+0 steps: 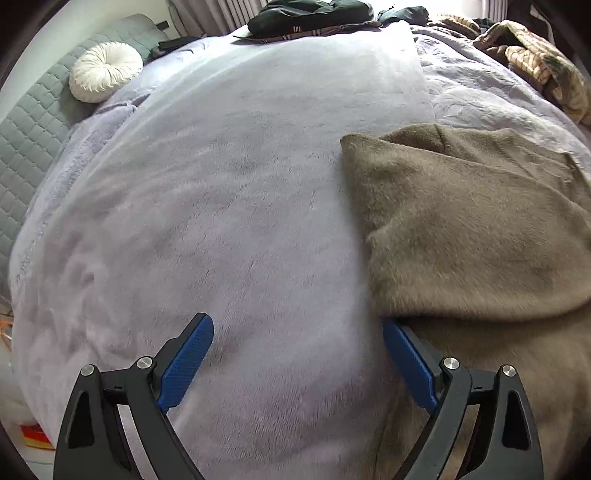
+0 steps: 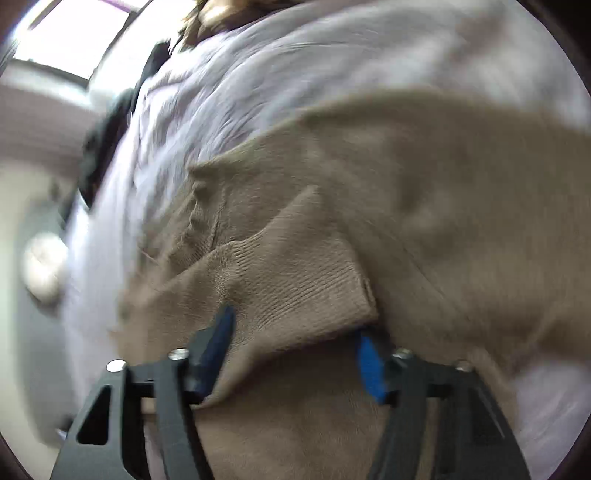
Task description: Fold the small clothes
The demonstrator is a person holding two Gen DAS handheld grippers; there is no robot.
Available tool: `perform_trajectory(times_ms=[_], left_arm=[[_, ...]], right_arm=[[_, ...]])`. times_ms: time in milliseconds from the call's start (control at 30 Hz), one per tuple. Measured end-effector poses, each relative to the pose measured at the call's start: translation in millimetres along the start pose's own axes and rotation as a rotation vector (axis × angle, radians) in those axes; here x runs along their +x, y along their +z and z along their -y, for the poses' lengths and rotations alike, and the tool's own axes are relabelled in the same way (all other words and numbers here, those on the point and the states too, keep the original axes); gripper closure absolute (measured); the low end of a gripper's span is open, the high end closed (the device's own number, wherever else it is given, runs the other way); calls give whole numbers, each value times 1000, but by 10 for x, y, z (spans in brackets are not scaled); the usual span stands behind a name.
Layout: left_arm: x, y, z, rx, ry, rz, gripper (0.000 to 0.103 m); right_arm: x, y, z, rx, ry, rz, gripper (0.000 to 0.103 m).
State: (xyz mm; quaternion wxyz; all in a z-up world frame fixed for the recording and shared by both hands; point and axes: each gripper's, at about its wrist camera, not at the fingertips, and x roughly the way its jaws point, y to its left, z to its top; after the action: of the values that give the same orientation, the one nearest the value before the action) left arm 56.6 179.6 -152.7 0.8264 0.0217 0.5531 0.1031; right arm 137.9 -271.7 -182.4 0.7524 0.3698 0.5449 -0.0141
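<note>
A brown fleecy garment (image 1: pixel 461 221) lies partly folded on the lilac plush blanket (image 1: pixel 221 184) of a bed, at the right of the left wrist view. My left gripper (image 1: pixel 295 325) stands wide open just above the blanket at the garment's left edge. Its right fingertip (image 1: pixel 391 332) is tucked under that edge, and nothing sits between the pads. The right wrist view is blurred. There the brown garment (image 2: pixel 443 184) fills the frame, and its ribbed cuff (image 2: pixel 295 280) lies across my right gripper (image 2: pixel 295 325), whose blue fingers stand apart on either side of it without pinching it.
A round white cushion (image 1: pixel 105 70) rests by the grey quilted headboard (image 1: pixel 29 122) at far left. Dark clothes (image 1: pixel 310 14) lie at the bed's far end, a plaid and tan pile (image 1: pixel 535 62) at the far right. Something orange and red (image 1: pixel 35 435) lies off the bed, lower left.
</note>
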Motion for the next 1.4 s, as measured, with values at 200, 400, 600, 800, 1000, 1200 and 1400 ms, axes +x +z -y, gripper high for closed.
perform_trajectory(times_ms=[200,400,600,800,1000,1200,1400], left_arm=[[-134,345,-215,-46,-222,-10,9],[528,993,9,-41,-381,-144,10],[647,1094,116,-81,-455,-161,86],[560,1045,223,75,-336,-79,85],[635,1134,-16,10,-267,-70,85],[251,995,-267,56,-298,-51,85],[62,812,152,136,-380,-46,85]], right_arm=[[43,25,88,90,84,-5,30],[194,75,-6,63,68,-2,30],[62,34,91,97,104,-4,94],[-178,94,-234,-91,57,87,95],[-3,85,195,-1,-48,7,93],[-233,-70,188,18,-49,10,84],[-192,-125,-361,-161,-1,24,84]])
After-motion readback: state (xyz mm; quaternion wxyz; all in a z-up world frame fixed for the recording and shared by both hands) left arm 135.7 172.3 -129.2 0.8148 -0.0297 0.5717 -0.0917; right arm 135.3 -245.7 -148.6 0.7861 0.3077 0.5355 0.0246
